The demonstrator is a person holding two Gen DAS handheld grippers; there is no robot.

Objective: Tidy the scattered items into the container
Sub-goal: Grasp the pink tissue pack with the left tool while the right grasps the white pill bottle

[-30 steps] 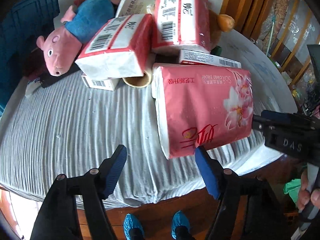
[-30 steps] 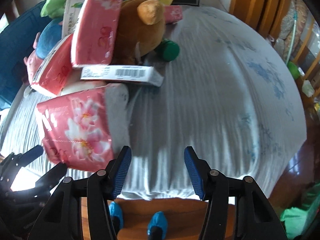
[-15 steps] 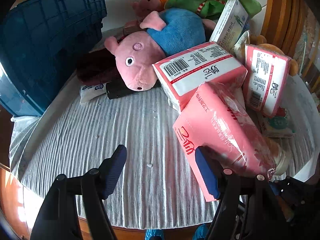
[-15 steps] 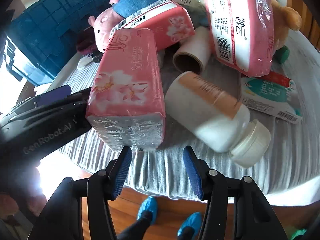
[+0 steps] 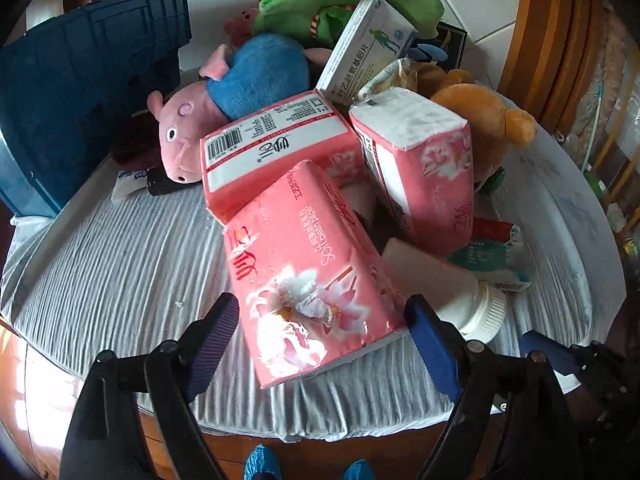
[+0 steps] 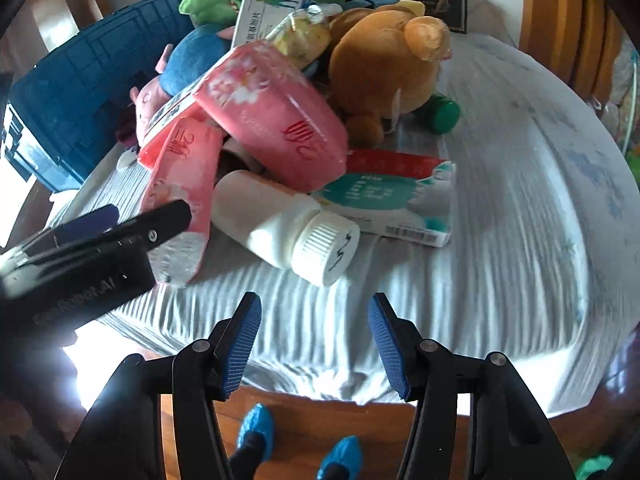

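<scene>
The left gripper [image 5: 322, 328] hangs over the near edge of the counter [image 5: 120, 264], which is covered with a grey ribbed cloth. Its fingers [image 5: 430, 344] are spreading apart, with a pink tissue pack [image 5: 308, 276] lying between them. The pack rests on the cloth with its far end propped against the pile, and a gap shows between the left finger and the pack, so the pack is released. The right gripper [image 6: 314, 344] hovers over bare cloth near the front edge; its fingers [image 6: 242, 344] stand apart and are spreading a little, with nothing between them.

Just beside the pack lies a white bottle [image 6: 280, 228] on its side, its ribbed cap toward the front edge. Behind it a flat teal and red box [image 6: 392, 196] lies on the cloth. Two more tissue packs [image 5: 276, 148] lean in the pile, along with a pink pig toy [image 5: 180, 140], a brown bear toy [image 6: 384, 64], a green bottle cap [image 6: 444, 114] and a white medicine box [image 5: 368, 48]. The blue plastic container [image 5: 80, 92] stands at the far left of the counter, well apart from the released pack. Two feet in blue shoe covers [image 6: 256, 428] show on the wooden floor below.
</scene>
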